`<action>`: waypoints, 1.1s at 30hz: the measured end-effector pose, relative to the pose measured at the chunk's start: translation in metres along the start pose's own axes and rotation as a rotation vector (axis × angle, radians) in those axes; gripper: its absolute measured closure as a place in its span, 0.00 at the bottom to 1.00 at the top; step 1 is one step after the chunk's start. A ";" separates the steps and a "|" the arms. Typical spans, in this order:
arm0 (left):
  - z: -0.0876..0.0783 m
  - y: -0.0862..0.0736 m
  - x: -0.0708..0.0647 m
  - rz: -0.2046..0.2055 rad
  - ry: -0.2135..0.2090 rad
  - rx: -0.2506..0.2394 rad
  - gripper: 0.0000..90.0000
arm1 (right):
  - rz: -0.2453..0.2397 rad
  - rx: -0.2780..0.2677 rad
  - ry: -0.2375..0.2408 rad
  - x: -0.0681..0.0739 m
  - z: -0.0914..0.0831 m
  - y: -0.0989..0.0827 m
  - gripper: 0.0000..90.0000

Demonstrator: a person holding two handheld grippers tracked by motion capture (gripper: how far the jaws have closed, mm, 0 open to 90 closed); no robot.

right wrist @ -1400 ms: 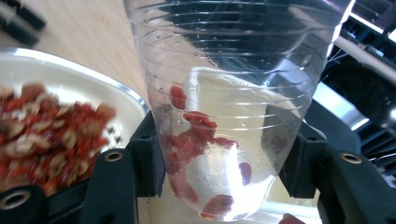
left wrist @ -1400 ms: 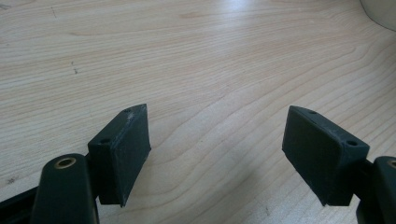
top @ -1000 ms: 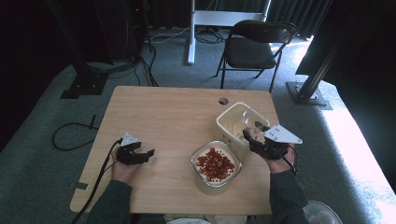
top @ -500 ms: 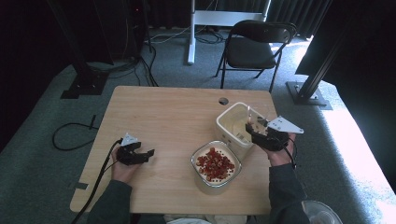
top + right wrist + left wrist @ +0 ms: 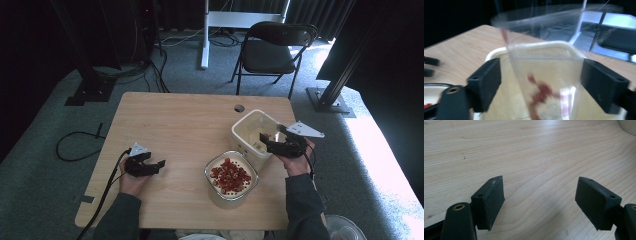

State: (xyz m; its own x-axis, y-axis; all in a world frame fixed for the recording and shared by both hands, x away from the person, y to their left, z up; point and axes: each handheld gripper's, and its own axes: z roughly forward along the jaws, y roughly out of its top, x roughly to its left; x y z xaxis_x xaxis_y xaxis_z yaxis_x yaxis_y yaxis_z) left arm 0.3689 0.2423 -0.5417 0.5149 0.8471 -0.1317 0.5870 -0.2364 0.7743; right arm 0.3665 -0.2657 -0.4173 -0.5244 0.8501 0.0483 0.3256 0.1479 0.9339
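While the right tool hangs over the white tub at the worktop's far right, jaws just opened wide around a smeared clear cup unpressed, left tool resting wide open, empty, glass bowl of red pieces near the tub.

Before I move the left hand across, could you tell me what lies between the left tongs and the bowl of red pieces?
Bare wooden table, per the high view.

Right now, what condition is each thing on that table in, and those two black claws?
White tub: upright, lidless.
Clear plastic cup: between the right jaws, red smears inside.
Glass bowl: holds red pieces.
Right gripper: jaws just opened, over the tub.
Left gripper: open, nothing between its jaws.
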 end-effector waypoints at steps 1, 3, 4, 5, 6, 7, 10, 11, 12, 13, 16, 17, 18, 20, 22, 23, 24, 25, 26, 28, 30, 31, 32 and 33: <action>0.000 0.000 0.000 0.001 0.001 0.001 0.27 | -0.011 0.000 -0.010 0.001 -0.001 0.000 0.15; 0.000 0.000 0.000 0.000 0.000 0.002 0.26 | -0.017 -0.005 -0.018 0.001 -0.003 -0.001 0.15; 0.000 0.000 0.000 0.000 0.000 0.002 0.27 | -0.017 -0.005 -0.018 0.001 -0.003 -0.001 0.15; 0.000 0.000 0.000 0.001 0.000 0.002 0.27 | -0.021 -0.011 -0.017 0.000 -0.006 -0.001 0.16; 0.000 0.000 0.000 0.001 0.000 0.002 0.26 | -0.021 -0.015 -0.037 0.000 -0.007 -0.001 0.16; 0.000 0.000 0.000 0.001 0.000 0.002 0.26 | -0.026 -0.017 -0.036 0.000 -0.007 -0.001 0.16; 0.000 0.000 0.000 0.000 0.000 0.001 0.27 | -0.022 -0.028 -0.043 -0.001 -0.012 -0.001 0.17; 0.000 0.000 0.000 0.000 0.000 0.001 0.26 | -0.025 -0.029 -0.049 -0.001 -0.013 -0.001 0.17; 0.000 0.000 0.000 -0.001 0.000 0.001 0.26 | -0.029 -0.031 -0.049 -0.001 -0.014 -0.001 0.17; 0.000 0.000 0.000 0.000 0.001 0.001 0.26 | -0.030 -0.032 -0.051 -0.001 -0.015 -0.001 0.17; 0.000 0.000 0.000 -0.002 0.000 -0.002 0.26 | -0.033 -0.035 -0.068 -0.001 -0.020 -0.004 0.18; 0.000 0.000 0.000 -0.002 0.000 -0.002 0.26 | -0.034 -0.034 -0.071 -0.001 -0.021 -0.005 0.19; 0.000 0.000 0.000 0.000 0.000 0.001 0.26 | -0.032 -0.036 -0.073 -0.001 -0.023 -0.007 0.19; 0.000 0.000 0.000 0.000 0.000 0.001 0.26 | -0.036 -0.032 -0.092 -0.001 -0.027 -0.012 0.20; 0.000 0.000 0.000 0.000 0.001 0.001 0.26 | -0.031 -0.036 -0.107 -0.002 -0.032 -0.017 0.22; 0.000 0.000 0.000 0.000 0.002 0.002 0.27 | -0.030 -0.037 -0.113 -0.002 -0.035 -0.020 0.22; 0.000 0.000 0.000 -0.001 0.002 0.001 0.26 | -0.032 -0.038 -0.130 -0.002 -0.038 -0.023 0.23; 0.000 0.000 0.000 -0.001 0.002 0.001 0.26 | -0.037 -0.035 -0.145 -0.002 -0.040 -0.025 0.24; 0.000 0.000 0.000 -0.001 0.002 0.001 0.26 | -0.039 -0.034 -0.154 -0.002 -0.042 -0.028 0.24; 0.001 0.000 0.000 -0.001 0.003 0.002 0.27 | -0.045 -0.032 -0.171 -0.002 -0.046 -0.034 0.25; 0.001 0.000 0.000 0.001 0.004 0.005 0.27 | -0.044 -0.021 -0.185 -0.003 -0.048 -0.039 0.25; 0.001 0.000 0.000 0.000 0.004 0.005 0.26 | -0.037 -0.016 -0.189 -0.005 -0.049 -0.042 0.25; 0.001 0.000 0.000 0.001 0.004 0.005 0.26 | -0.030 -0.013 -0.193 -0.006 -0.049 -0.045 0.25; 0.001 0.000 0.000 0.001 0.003 0.005 0.26 | -0.020 -0.009 -0.197 -0.008 -0.049 -0.048 0.26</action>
State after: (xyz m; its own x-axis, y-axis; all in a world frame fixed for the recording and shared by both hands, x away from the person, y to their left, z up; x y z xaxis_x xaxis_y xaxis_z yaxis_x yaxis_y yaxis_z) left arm 0.3693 0.2419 -0.5421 0.5133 0.8484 -0.1290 0.5898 -0.2395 0.7712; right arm 0.3163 -0.3040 -0.4449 -0.3661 0.9297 -0.0400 0.3090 0.1620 0.9372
